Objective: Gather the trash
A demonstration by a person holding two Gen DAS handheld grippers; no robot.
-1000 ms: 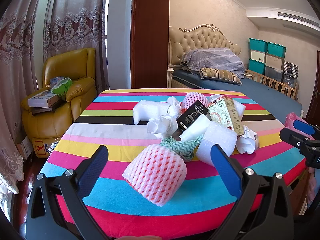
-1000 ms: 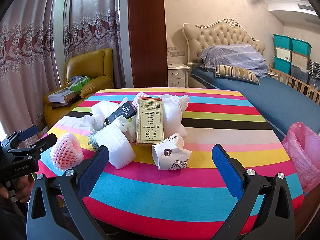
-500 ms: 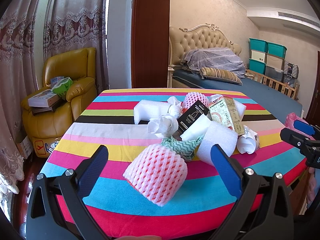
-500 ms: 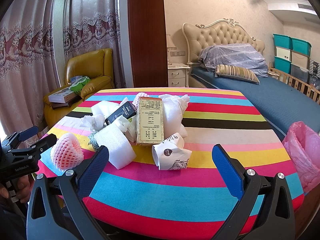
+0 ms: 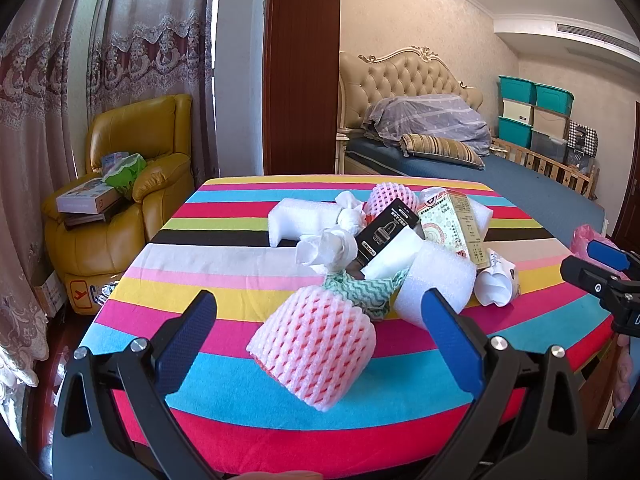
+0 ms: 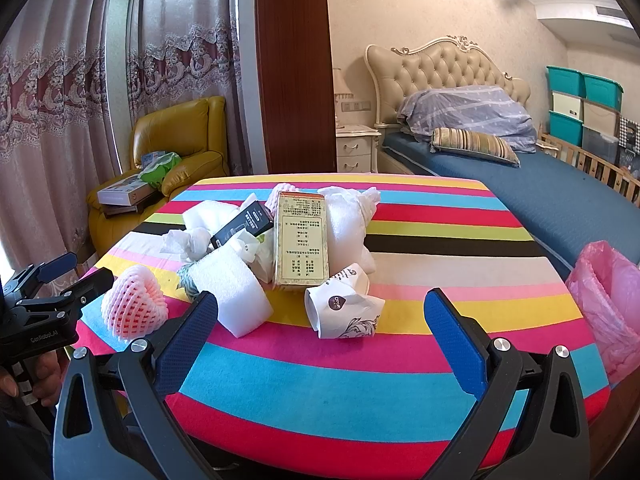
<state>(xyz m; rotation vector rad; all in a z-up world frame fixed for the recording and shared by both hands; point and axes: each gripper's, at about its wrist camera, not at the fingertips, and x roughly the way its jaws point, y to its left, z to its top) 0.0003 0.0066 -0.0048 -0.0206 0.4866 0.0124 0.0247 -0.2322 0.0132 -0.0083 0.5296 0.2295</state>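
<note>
Trash is heaped on a striped table [image 5: 224,276]. A pink foam net [image 5: 316,350] lies nearest, between the open fingers of my left gripper [image 5: 318,340], untouched. Behind it are a white foam roll [image 5: 436,284], crumpled tissue [image 5: 326,248], a black box [image 5: 386,230] and a gold carton [image 5: 460,228]. My right gripper [image 6: 320,336] is open, with a crushed paper cup [image 6: 344,308] just ahead of its fingers. The gold carton [image 6: 302,238], the foam roll [image 6: 232,288] and the pink net [image 6: 134,306] show there too. A pink trash bag [image 6: 608,300] hangs at the table's right edge.
A yellow armchair [image 5: 120,208] with boxes stands left of the table, by the curtains. A bed [image 6: 540,184] lies behind to the right, with teal storage bins [image 6: 580,100] beyond. A hand [image 6: 40,372] holds the left gripper at the table's left side.
</note>
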